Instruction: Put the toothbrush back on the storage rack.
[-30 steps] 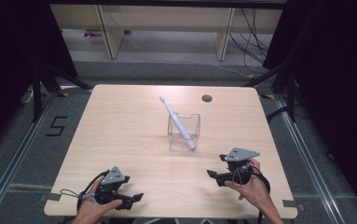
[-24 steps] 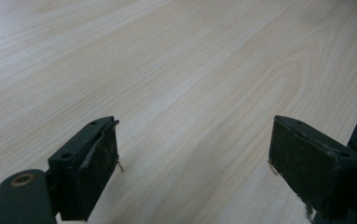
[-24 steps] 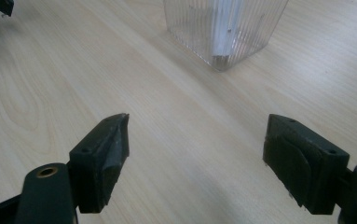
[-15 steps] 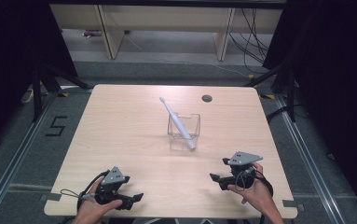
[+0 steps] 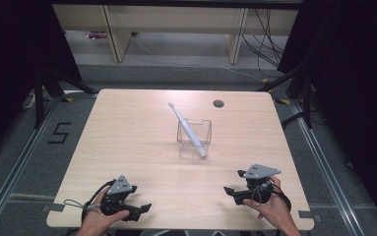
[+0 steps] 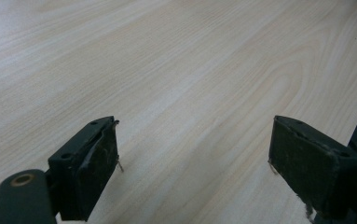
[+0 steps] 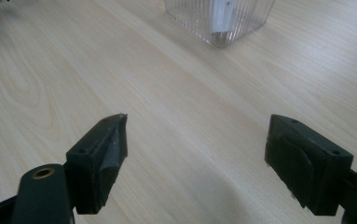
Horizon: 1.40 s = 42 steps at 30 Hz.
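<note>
I had both grippers parked low at the near table [image 5: 141, 132] edge, likely a rest pose. Left gripper [image 6: 195, 154] jaws stood wide, nothing but bare wood between them. Right gripper [image 7: 195, 158] jaws wide too, empty; clear ribbed holder [image 7: 220, 21] sat well ahead of them, toothbrush [image 5: 186, 129] leaning inside it, head up

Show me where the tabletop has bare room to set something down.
Bare wood lies left of the clear holder with its toothbrush, and between it and the round hole. The near edge is crowded by the left gripper and right gripper.
</note>
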Tool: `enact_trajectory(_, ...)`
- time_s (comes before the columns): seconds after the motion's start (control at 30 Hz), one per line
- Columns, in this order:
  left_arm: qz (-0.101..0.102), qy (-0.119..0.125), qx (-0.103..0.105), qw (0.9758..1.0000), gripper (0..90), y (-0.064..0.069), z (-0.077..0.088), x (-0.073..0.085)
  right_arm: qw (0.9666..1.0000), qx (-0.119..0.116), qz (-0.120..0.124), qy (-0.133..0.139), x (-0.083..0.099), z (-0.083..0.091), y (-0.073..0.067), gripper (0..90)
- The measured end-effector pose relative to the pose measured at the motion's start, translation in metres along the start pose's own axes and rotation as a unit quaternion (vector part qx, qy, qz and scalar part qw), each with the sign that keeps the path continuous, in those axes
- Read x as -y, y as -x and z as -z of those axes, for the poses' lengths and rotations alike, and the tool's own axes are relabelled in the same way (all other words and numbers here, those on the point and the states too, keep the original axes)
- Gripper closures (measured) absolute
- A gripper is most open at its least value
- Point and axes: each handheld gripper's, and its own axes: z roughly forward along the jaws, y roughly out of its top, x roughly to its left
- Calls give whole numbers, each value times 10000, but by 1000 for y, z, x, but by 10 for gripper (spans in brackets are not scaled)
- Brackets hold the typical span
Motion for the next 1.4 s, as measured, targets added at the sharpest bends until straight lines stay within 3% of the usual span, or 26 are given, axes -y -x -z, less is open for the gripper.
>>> enact_trajectory(0.27, -1, 15, -13, 10000, 149, 0, 0, 0, 10000, 1, -84, -17, 4, 3, -5, 204)
enact_trajectory(0.33, 1, 29, -15, 10000, 149, 0, 0, 0, 9999, 49, 53, 80, 5, 4, -3, 194)
enact_trajectory(0.4, 16, 23, -18, 10000, 149, 0, 0, 0, 10000, 12, -90, 23, 6, 6, -5, 193)
enact_trajectory(0.53, -33, 19, 2, 10000, 149, 0, 0, 0, 10000, 11, -55, 42, 9, 7, -4, 183)
enact_trajectory(0.57, -32, 22, 0, 10000, 149, 0, 0, 0, 9998, 59, -191, 42, 10, 7, -7, 183)
enact_trajectory(0.63, -25, 25, 5, 10000, 149, 0, 0, 0, 9999, 77, -39, 92, 11, 7, -5, 178)
enact_trajectory(0.7, -24, 25, 4, 10000, 149, 0, 0, 0, 9999, 51, -124, 37, 12, 7, -7, 171)
enact_trajectory(0.9, -10, 67, -3, 10000, 149, 0, 0, 0, 9999, 96, -66, 95, 17, 9, -8, 169)
enact_trajectory(0.97, 0, 67, -6, 10000, 149, 0, 0, 0, 9997, 91, -220, 22, 18, 11, -10, 169)
enact_trajectory(1.0, -8, 70, -1, 10000, 149, 0, 0, 0, 9998, 173, -58, 91, 19, 11, -7, 169)
enact_trajectory(1.03, 57, 146, 21, 9999, 149, 1, -1, 0, 9999, 106, -57, 91, 20, 11, -6, 169)
enact_trajectory(1.1, 53, 139, 18, 9999, 149, 1, -1, 0, 9998, 92, -165, 41, 22, 13, -7, 170)
enact_trajectory(1.27, 38, 150, 9, 9999, 148, 1, -1, 0, 9998, 102, -172, 59, 26, 15, -7, 170)
enact_trajectory(1.3, 44, 145, 10, 9999, 149, 1, -1, 0, 9993, 140, -356, -13, 27, 16, -10, 170)
enact_trajectory(1.33, 46, 147, 10, 9999, 149, 1, -1, 0, 9998, 169, -112, 59, 28, 16, -8, 170)
enact_trajectory(1.4, 81, 157, -9, 9998, 149, 2, -1, 0, 9996, 125, -239, 32, 29, 17, -9, 169)
